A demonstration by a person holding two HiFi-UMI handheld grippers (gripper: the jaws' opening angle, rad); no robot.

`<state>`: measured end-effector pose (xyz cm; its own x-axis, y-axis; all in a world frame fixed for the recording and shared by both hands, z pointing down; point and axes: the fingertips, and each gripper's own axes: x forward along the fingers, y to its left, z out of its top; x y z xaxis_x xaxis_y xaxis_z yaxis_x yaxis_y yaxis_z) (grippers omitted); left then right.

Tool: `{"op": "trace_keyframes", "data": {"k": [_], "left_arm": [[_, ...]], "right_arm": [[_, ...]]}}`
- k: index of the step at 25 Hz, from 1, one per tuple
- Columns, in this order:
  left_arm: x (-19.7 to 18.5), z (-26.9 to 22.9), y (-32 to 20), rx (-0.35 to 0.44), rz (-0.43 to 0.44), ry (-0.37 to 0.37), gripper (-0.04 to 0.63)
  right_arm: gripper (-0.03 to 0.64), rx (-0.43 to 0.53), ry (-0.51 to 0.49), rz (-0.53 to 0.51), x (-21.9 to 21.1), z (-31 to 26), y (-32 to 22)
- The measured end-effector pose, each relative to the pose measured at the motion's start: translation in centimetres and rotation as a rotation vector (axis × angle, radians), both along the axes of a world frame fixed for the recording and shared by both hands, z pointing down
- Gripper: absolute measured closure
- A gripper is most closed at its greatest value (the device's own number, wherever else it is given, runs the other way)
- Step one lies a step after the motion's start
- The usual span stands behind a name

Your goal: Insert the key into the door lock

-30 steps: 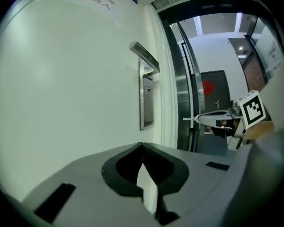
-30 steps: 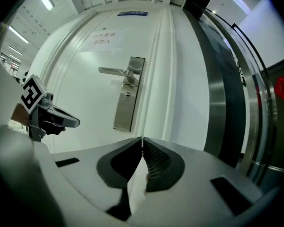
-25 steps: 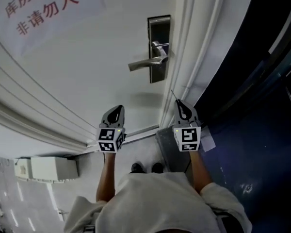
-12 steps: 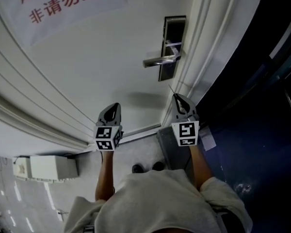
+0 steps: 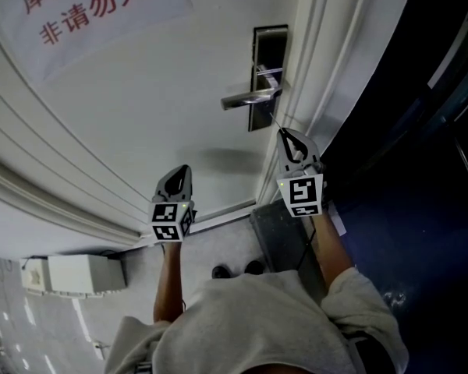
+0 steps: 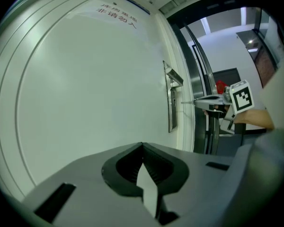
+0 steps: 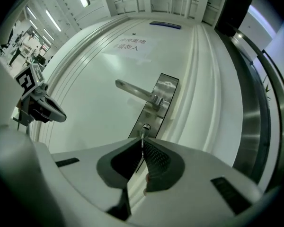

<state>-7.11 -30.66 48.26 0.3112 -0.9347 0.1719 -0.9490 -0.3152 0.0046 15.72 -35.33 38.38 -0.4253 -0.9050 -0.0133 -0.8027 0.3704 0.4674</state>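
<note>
The steel lock plate (image 5: 264, 76) with its lever handle (image 5: 246, 98) is on the white door (image 5: 140, 115), near the door's right edge. My right gripper (image 5: 284, 135) is just below the plate, shut on a thin metal key (image 5: 274, 120) that sticks out of its tips. In the right gripper view the key (image 7: 142, 137) points at the round keyhole (image 7: 146, 126) low on the plate, a short way off it. My left gripper (image 5: 183, 171) is lower and to the left, facing bare door, shut with nothing in it. The left gripper view shows the plate (image 6: 171, 103) edge-on.
A paper notice with red characters (image 5: 86, 14) is stuck to the door at the upper left. The door's moulded frame (image 5: 327, 68) and a dark glass area (image 5: 409, 146) lie to the right. A white box (image 5: 74, 271) sits on the floor at the lower left.
My right gripper has risen with the key, from below the lock plate to its lower end, and rolled a little. The left gripper has stayed nearly where it was.
</note>
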Motion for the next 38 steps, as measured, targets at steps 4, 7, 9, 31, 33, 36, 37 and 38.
{"op": "trace_keyframes", "data": {"k": [4, 7, 9, 31, 33, 36, 37, 38], "left_arm": [[0.0, 0.1, 0.1, 0.0, -0.004, 0.011, 0.578], [-0.1, 0.2, 0.2, 0.0, -0.009, 0.015, 0.578], [-0.2, 0.2, 0.4, 0.001, -0.012, 0.016, 0.578], [-0.3, -0.1, 0.2, 0.004, 0.017, -0.003, 0.578], [-0.2, 0.0, 0.1, 0.003, 0.022, -0.006, 0.578], [0.0, 0.2, 0.0, -0.003, 0.027, -0.009, 0.578], [0.0, 0.3, 0.0, -0.005, 0.028, -0.008, 0.578], [0.0, 0.3, 0.0, -0.005, 0.027, -0.007, 0.578]], "right_arm": [[0.588, 0.039, 0.046, 0.0, 0.2, -1.3, -0.7], [0.588, 0.067, 0.093, 0.0, 0.2, -2.0, -1.1], [0.588, 0.091, 0.142, -0.002, -0.1, -2.3, -1.2], [0.588, 0.369, 0.87, 0.058, -1.4, -0.5, -2.0], [0.588, 0.374, 0.888, 0.059, -1.3, -0.5, -2.2], [0.588, 0.374, 0.91, 0.055, -1.4, -0.3, -2.4], [0.588, 0.374, 0.912, 0.052, -1.5, -0.2, -2.4], [0.588, 0.374, 0.913, 0.049, -1.6, -0.2, -2.4]]}}
